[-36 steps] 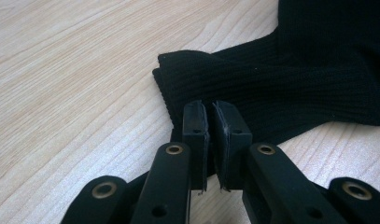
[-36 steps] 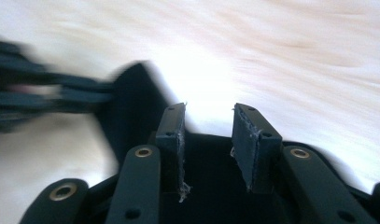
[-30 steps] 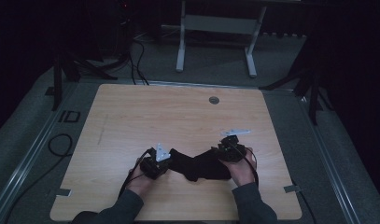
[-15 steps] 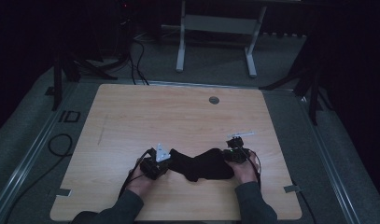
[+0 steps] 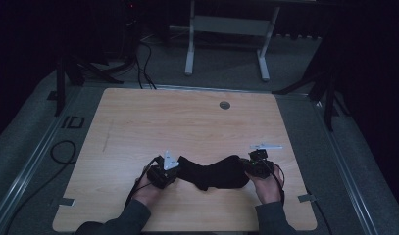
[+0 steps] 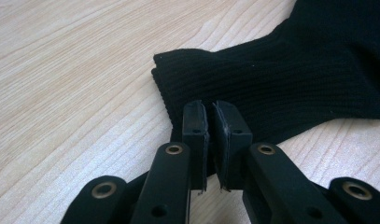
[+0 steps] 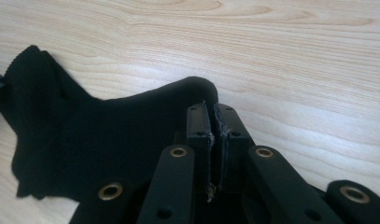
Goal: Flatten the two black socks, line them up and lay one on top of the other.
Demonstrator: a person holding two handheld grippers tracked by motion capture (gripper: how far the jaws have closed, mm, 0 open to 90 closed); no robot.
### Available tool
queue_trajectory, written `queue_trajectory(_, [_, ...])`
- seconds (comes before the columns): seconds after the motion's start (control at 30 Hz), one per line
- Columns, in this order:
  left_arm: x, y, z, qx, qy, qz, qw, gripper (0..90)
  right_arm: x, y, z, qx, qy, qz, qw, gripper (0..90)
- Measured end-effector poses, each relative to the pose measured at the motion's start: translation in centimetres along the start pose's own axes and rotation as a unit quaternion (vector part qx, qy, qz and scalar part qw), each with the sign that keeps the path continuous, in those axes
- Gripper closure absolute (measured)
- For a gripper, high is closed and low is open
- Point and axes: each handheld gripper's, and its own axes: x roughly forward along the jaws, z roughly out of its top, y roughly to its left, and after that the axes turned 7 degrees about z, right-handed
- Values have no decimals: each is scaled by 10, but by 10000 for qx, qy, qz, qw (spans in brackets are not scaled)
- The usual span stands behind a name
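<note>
From above, the black sock (image 5: 211, 172) lies stretched between both grippers; the left gripper (image 6: 209, 122) pinches its ribbed cuff, the right gripper (image 7: 211, 122), just closing, nips the toe, so next probably comes lifting both ends together.

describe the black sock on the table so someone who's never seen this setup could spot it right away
Start at the light wooden table and look along its near edge, where two hands reach in. The black sock lies stretched between the left gripper and the right gripper, each pinching one end. It is the one soft, dark cloth there, with a ribbed cuff at the left gripper's end.
</note>
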Motion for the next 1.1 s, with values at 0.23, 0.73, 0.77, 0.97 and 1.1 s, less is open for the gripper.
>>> queue_trajectory(0.23, [0,0,0,-7,1,-10,10000,840,-13,-3,-9,18,-2,-29,10000,850])
queue_trajectory(0.73, [-1,-3,0,16,14,-31,10000,836,1,-26,-34,345,318,12,9989,833])
queue_trajectory(0.77, [-1,-3,0,19,12,-34,10000,836,2,-26,-34,339,323,-6,9989,833])
queue_trajectory(0.97, [-1,-5,1,44,23,-48,10000,835,9,-28,-34,251,300,-168,9991,834])
queue_trajectory(1.1, [-1,-5,1,58,22,-74,10000,833,12,-32,-32,276,215,-190,9992,829])
